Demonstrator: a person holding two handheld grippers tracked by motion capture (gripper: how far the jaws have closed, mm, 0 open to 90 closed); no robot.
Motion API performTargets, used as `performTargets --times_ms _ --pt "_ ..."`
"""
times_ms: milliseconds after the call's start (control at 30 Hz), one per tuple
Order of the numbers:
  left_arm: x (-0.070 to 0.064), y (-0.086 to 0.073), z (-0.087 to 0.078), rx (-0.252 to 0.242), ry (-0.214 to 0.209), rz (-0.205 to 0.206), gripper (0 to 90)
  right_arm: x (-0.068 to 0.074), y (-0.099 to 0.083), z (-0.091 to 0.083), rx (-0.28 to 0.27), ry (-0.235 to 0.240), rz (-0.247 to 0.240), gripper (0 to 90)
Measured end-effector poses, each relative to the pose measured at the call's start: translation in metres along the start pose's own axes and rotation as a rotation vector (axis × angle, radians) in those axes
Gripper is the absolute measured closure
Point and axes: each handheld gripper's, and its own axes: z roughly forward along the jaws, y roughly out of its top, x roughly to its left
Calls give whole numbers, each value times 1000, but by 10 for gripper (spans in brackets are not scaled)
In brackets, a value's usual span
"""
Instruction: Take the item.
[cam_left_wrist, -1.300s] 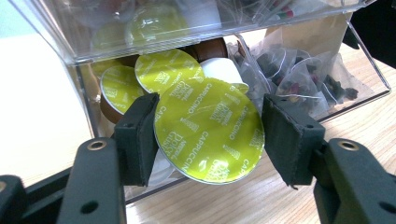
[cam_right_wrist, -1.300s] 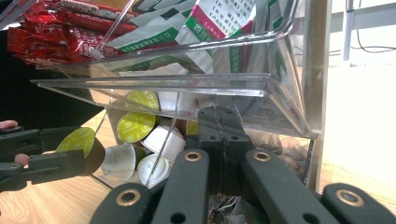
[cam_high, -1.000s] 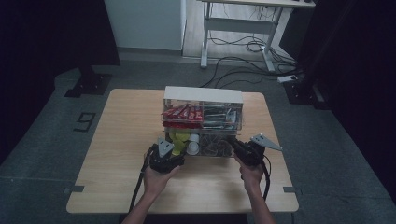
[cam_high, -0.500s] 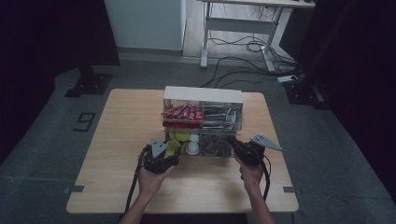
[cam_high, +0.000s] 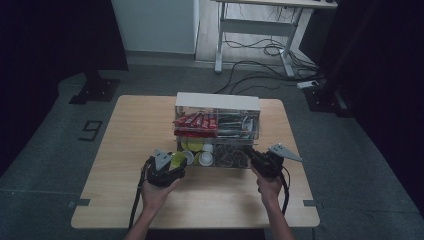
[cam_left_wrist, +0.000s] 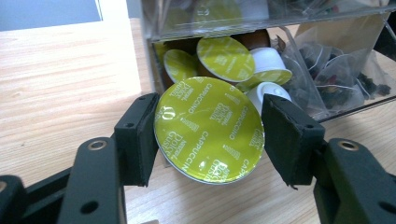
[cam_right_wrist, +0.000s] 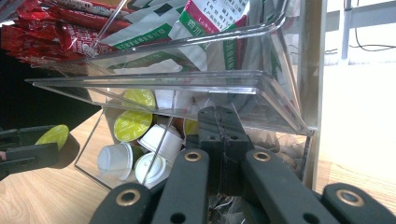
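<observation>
Low in the left gripper view, the left gripper (cam_left_wrist: 210, 135) holds a green-lidded coffee capsule (cam_left_wrist: 208, 129) between its jaws, foil lid facing the camera, just outside the open front of the clear organizer (cam_left_wrist: 261, 18). So the capsule sits on the near side of the bin, and the left hand is the nearer one. In the right gripper view, the right gripper (cam_right_wrist: 219, 140) has its jaws pressed together at the drawer's lower edge (whether they pinch its lip I cannot tell). Beyond lies the pale wooden table (cam_high: 125, 130), then grey floor (cam_high: 60, 125) and a desk frame (cam_high: 255, 30) at upper right.
</observation>
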Motion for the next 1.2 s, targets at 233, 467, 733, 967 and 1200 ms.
performTargets --times_ms 233,467,733,967,1200 --pt "8 -4 -4 1 13 -9 396 0 0 0 -1 -2 0 888" --pt "21 -10 -8 12 35 -23 396 0 -1 0 -1 -3 2 888" --pt "34 -16 -13 16 60 -39 396 -1 -2 1 3 -5 5 888" --pt "43 -22 -15 26 76 -48 396 -1 -2 2 6 -7 6 888" --pt "58 -34 -13 73 90 -69 396 -1 -3 2 6 -9 3 888"
